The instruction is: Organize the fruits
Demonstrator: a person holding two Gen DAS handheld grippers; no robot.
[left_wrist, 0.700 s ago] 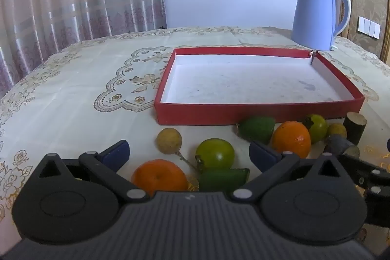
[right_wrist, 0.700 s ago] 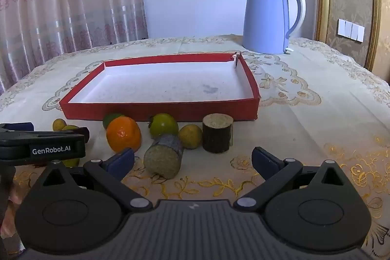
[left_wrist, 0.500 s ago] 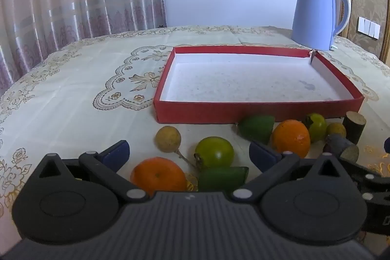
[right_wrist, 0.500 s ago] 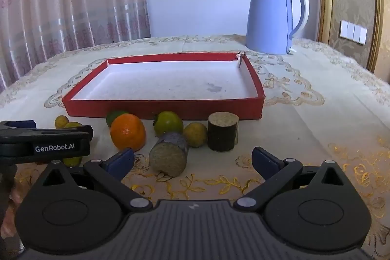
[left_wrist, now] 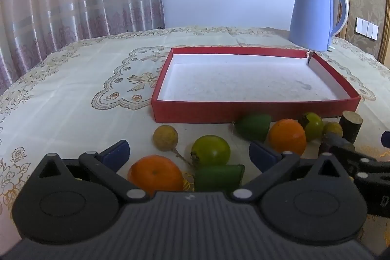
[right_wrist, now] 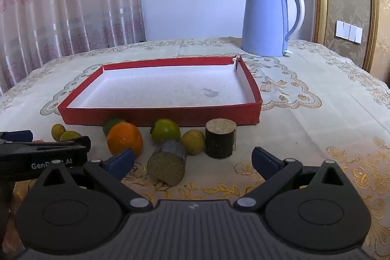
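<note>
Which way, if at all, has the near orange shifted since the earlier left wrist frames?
No. The near orange has not shifted: it lies at the same offset in front of the red tray, near its front-left corner.

The right gripper (right_wrist: pixel 192 160) hangs wide open over the tablecloth (right_wrist: pixel 316 118), nothing between its blue pads. At twelve o'clock lies the red tray (right_wrist: pixel 160 116), bare inside. Just before its near wall sit an orange (right_wrist: pixel 124 139), a green fruit (right_wrist: pixel 165 130), a small yellow fruit (right_wrist: pixel 193 141), an upright brown log piece (right_wrist: pixel 220 141) and a toppled one (right_wrist: pixel 168 165). The blue kettle (right_wrist: pixel 265 21) stands at one o'clock; the left gripper (right_wrist: pixel 43 152) enters at nine.
</note>
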